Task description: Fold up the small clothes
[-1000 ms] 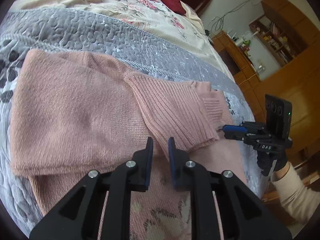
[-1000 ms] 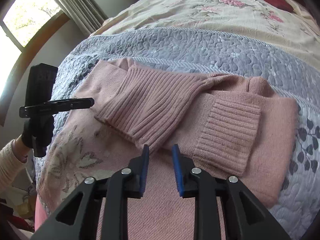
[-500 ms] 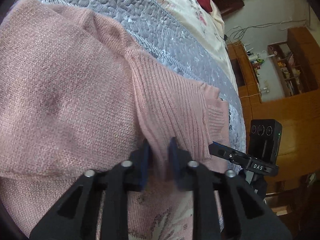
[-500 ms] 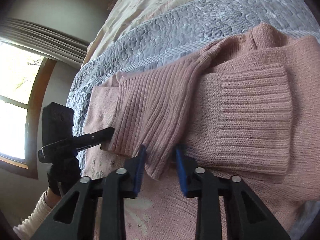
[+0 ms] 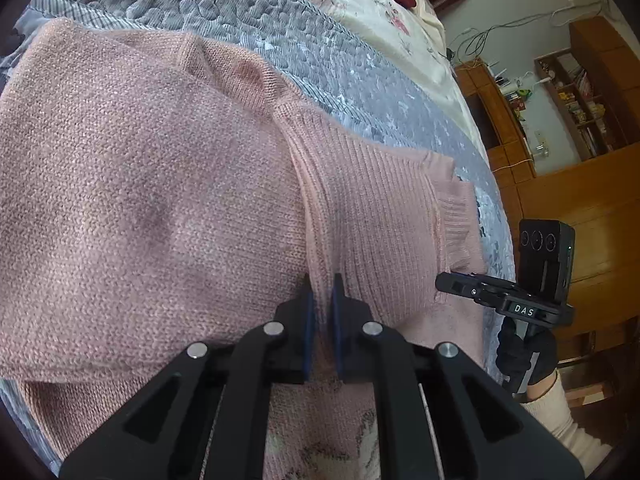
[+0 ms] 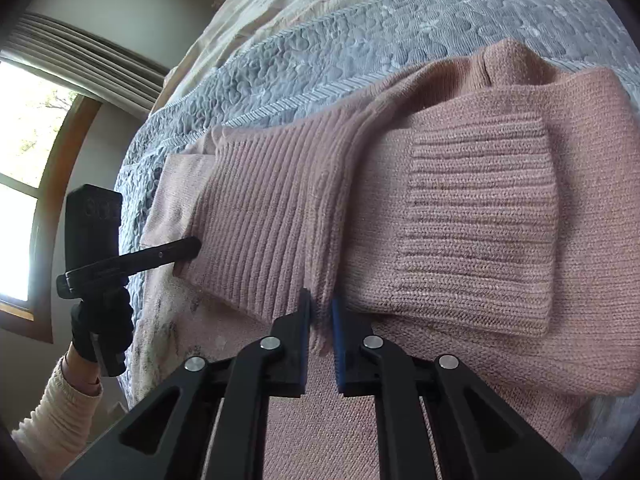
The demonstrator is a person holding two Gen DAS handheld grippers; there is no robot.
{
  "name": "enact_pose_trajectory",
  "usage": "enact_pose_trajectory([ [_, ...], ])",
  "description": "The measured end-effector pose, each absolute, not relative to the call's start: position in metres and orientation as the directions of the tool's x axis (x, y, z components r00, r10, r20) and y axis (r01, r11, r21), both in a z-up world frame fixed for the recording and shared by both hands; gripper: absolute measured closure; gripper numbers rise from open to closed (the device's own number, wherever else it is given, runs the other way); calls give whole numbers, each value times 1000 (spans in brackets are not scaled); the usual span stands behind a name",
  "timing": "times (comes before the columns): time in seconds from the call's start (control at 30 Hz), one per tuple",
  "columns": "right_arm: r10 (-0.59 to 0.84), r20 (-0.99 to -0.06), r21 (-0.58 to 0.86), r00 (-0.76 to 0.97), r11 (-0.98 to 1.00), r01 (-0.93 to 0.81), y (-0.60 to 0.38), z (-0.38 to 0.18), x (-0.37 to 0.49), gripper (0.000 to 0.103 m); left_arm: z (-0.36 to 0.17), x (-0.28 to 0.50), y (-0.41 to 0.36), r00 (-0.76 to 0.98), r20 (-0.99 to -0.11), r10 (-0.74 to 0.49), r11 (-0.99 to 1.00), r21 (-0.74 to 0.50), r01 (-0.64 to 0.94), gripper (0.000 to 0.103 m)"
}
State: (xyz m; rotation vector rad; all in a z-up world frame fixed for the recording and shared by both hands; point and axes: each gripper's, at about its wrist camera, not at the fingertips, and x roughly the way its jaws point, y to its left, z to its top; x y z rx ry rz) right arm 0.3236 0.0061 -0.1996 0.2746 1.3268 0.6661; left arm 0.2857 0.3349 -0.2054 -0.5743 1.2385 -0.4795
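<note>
While 1 pink sweater [image 5: 140, 200] lies folded, 2 grippers pinch it.

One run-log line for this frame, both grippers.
stage: sleeve grasp | left gripper: shut on pink sweater sleeve | right gripper: shut on same ribbed sleeve | surface: grey quilt | fold: not yet done

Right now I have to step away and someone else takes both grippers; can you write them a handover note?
Left gripper: fingers closed on the pink sweater's ribbed sleeve.
Right gripper: fingers pinching the same sleeve edge.
Sweater lies on the grey quilt.
Done: both sleeves folded across the body.
Left: probably fold the body and set it aside.
</note>
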Motion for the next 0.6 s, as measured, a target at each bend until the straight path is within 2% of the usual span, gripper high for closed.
enact_pose_trajectory([
  [0.13,586,-805,542,96,791,-283,6,-203,323,94,-205,283,332,280,-751,-597,789,-613,39,93],
  [0.17,590,-802,545,99,789,-283,5,-201,322,93,-202,281,331,287,-758,-586,798,-602,38,91],
  [0.2,593,-798,548,107,788,-281,3,-197,321,88,-199,279,330,293,-765,-573,807,-589,39,90],
  [0.33,590,-786,526,186,796,-299,-11,-166,297,76,-170,252,330,355,-797,-489,859,-510,39,64],
  [0.4,573,-788,497,227,808,-316,-21,-149,274,69,-152,227,331,391,-815,-429,894,-444,56,61],
  [0.47,559,-790,471,254,817,-334,-32,-135,244,69,-136,196,334,415,-828,-378,920,-387,65,52],
  [0.6,542,-793,452,278,830,-327,-56,-120,179,61,-115,130,346,435,-860,-267,960,-277,42,50],
])
